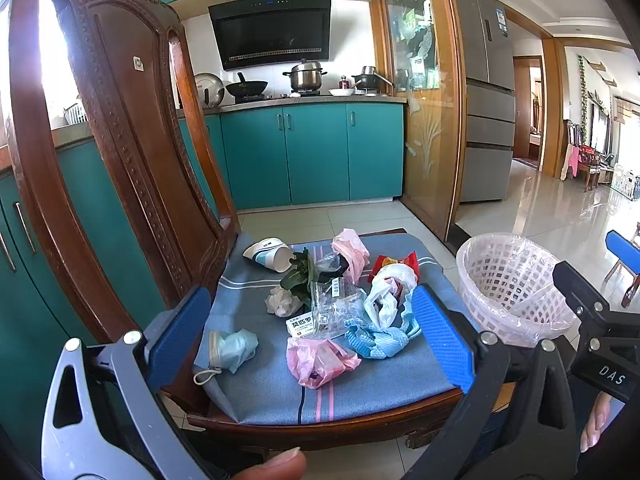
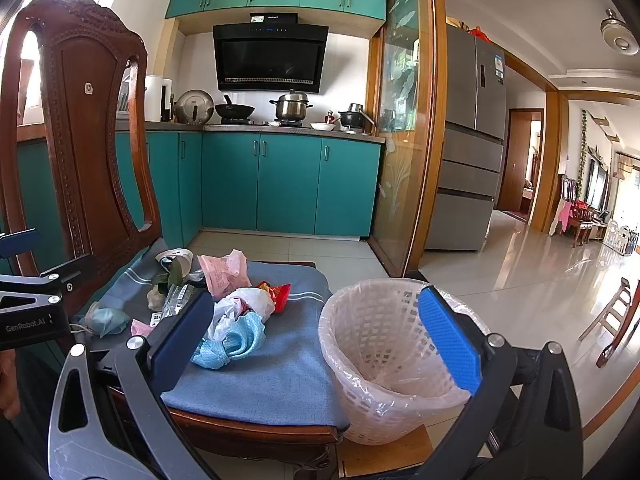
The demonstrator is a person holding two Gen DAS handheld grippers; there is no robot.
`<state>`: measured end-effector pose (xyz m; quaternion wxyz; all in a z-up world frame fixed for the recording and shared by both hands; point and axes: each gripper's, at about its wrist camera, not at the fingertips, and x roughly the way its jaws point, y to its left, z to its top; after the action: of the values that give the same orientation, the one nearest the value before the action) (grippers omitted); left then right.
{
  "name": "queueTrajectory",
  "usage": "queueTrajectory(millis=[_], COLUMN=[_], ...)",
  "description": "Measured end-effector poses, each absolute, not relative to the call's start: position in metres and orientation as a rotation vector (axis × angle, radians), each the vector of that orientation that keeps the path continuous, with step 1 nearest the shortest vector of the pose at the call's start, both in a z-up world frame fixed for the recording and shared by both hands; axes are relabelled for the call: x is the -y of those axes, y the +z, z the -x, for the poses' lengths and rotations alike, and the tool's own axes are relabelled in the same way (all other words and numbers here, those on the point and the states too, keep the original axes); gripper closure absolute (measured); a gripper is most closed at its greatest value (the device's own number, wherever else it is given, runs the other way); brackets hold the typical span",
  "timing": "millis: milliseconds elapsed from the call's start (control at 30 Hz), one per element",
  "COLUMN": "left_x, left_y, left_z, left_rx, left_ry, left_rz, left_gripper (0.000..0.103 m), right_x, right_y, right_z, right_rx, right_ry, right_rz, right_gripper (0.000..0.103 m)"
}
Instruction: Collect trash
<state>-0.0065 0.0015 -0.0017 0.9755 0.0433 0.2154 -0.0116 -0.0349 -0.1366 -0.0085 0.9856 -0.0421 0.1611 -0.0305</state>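
**Operator:** In what state were the tongs recorded, and where was the trash located?

**Inspector:** Both were recorded spread, with nothing held. The left gripper (image 1: 312, 334) was positioned over the front of the chair cushion (image 1: 384, 384), the trash pile lying between and just beyond its pads. The right gripper (image 2: 316, 340) was positioned further right, its left pad beside the pile and its right pad in front of the waste basket (image 2: 380, 360), which stood just beside the chair.

**Operator:** What faults were judged possible?

**Inspector:** Three were noted. Thin film, such as the near pink bag (image 1: 320, 360), could be pinched together with the cushion cover if the pads were lowered too far. The blue cloth (image 1: 380, 340) and the white bag (image 1: 386, 300) were seen touching, so both could be dragged by one grasp. The light basket could be tipped if struck by the right pad.

**Operator:** What quantities were counted?

**Inspector:** One basket, lined and apparently empty. Two pink bags, the second (image 1: 352, 252) at the far side. One paper cup (image 1: 268, 256) lying on its side, one leaf (image 1: 300, 276), one crumpled tissue (image 1: 282, 300), one clear packet (image 1: 336, 304), one small white box (image 1: 302, 324), one red wrapper (image 1: 400, 264), one face mask (image 1: 236, 348). Further items beneath the pile could not be excluded.
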Motion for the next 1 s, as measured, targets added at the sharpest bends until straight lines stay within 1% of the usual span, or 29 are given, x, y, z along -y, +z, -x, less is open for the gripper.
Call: queueTrajectory(millis=[1000], left_x=[-0.0033], left_y=[-0.0029], left_z=[0.0076], left_rx=[-0.437], left_ry=[-0.025], left_rz=[-0.085], left_gripper=[0.003], right_x=[0.1358], right_y=[-0.0099], right_z=[0.0356], right_rx=[-0.325], right_ry=[-0.048], right_rz=[0.059], right_gripper=[0.003])
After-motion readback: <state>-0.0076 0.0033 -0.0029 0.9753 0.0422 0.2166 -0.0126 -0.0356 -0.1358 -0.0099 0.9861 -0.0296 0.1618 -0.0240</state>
